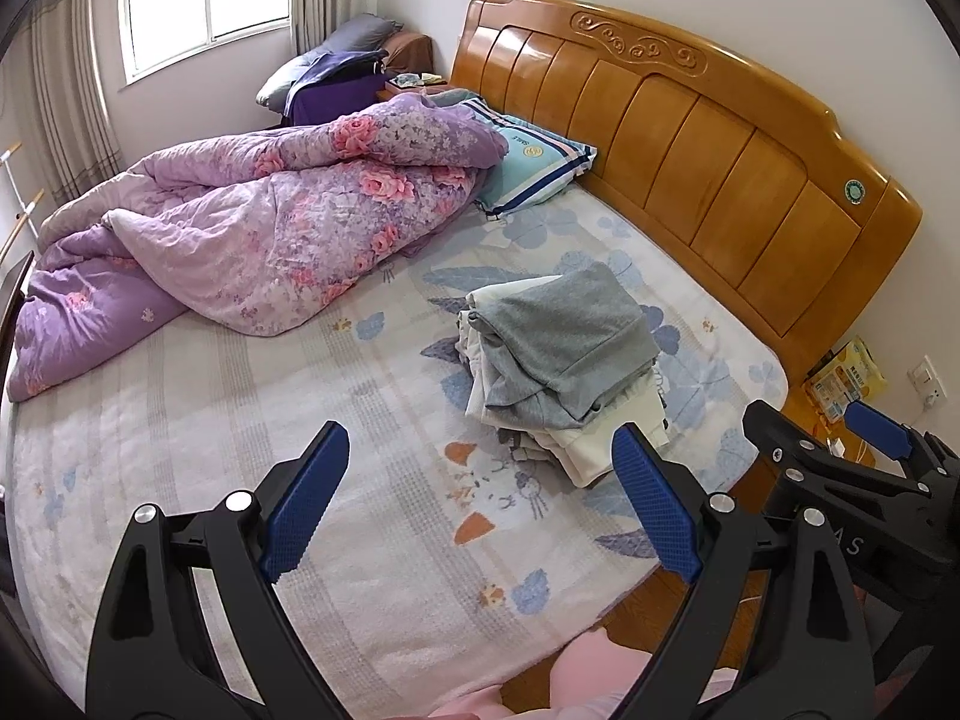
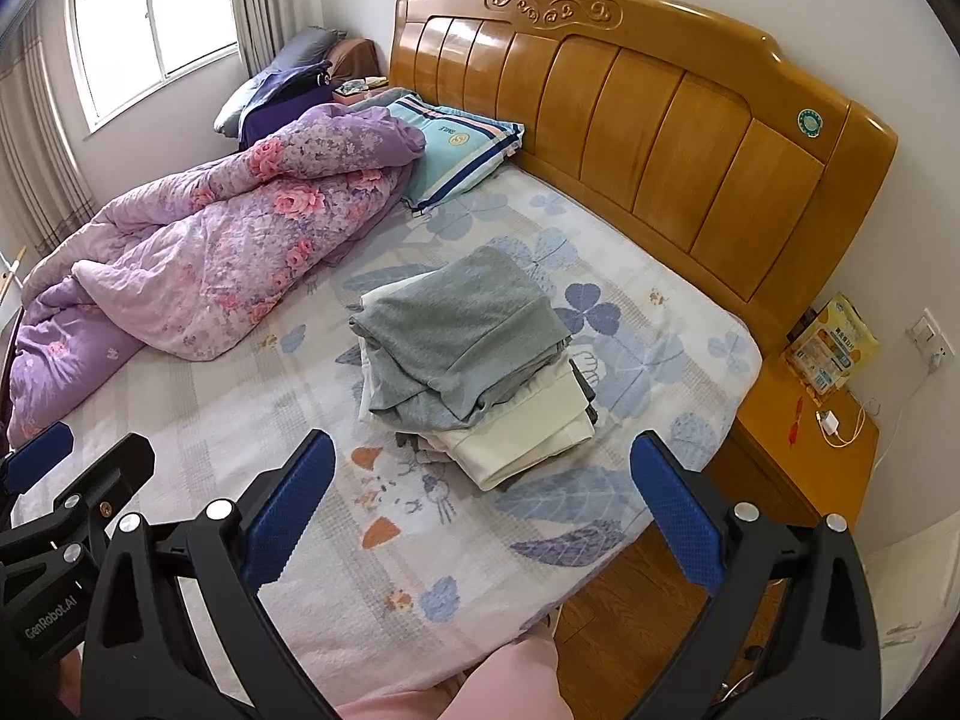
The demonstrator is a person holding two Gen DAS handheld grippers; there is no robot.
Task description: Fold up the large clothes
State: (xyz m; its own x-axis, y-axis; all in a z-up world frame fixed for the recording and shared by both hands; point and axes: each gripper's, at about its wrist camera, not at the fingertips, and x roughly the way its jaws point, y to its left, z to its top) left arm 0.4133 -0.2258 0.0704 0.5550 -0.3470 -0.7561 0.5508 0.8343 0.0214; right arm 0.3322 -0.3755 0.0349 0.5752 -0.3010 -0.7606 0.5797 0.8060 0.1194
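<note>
Clothes (image 1: 558,372) are seen stacked in a folded pile, a grey garment (image 2: 462,330) on top, on the bed (image 1: 210,420) near the wooden headboard (image 1: 690,138). A crumpled purple floral quilt (image 1: 240,228) and a striped pillow (image 2: 462,144) are found beyond it. The left hand-held gripper (image 1: 480,498) and the right hand-held gripper (image 2: 480,510) are both held wide apart and empty above the bed's edge.

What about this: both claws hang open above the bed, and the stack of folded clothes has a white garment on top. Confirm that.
Not quite. The top of the stack of folded clothes is a grey garment; the white pieces lie beneath it, as the right wrist view shows. The left claw and right claw do hang open above the bed.
</note>
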